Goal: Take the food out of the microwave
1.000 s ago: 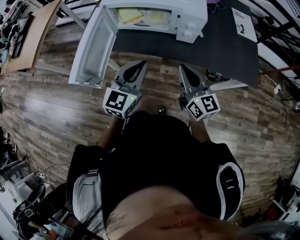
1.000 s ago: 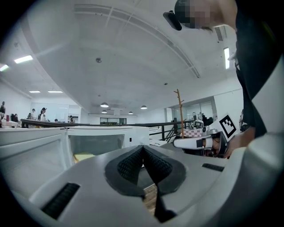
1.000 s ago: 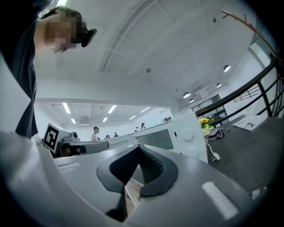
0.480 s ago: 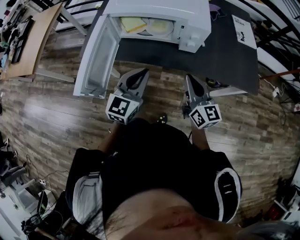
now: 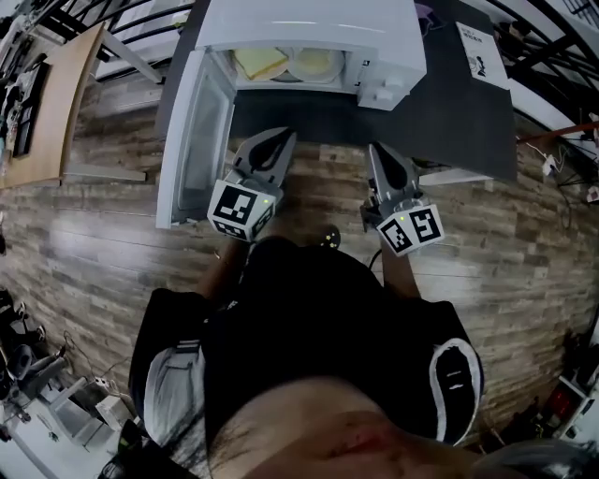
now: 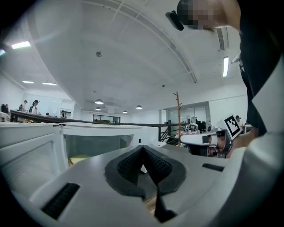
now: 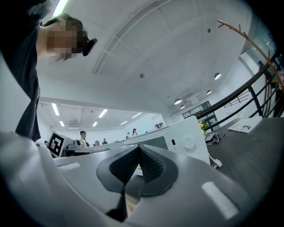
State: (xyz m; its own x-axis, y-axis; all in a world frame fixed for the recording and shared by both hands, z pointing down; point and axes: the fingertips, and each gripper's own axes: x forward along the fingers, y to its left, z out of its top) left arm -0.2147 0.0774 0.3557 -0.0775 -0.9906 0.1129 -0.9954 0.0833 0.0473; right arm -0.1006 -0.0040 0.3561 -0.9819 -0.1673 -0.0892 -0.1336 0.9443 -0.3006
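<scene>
I am holding the left gripper (image 5: 278,140) and right gripper (image 5: 379,152), both clenched empty, at the desk's (image 5: 459,112) front edge; the yellow food (image 5: 260,62) is sitting inside the open microwave (image 5: 309,23) (beside a pale plate (image 5: 315,64)). I should be spreading the left jaws before entering.

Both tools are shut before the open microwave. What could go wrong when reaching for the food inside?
The left tool sits near the open door and may bump it. Both it and the right tool are shut; unopened, they would likely push the yellow food deeper. The pale dish beside the food could get knocked.
</scene>
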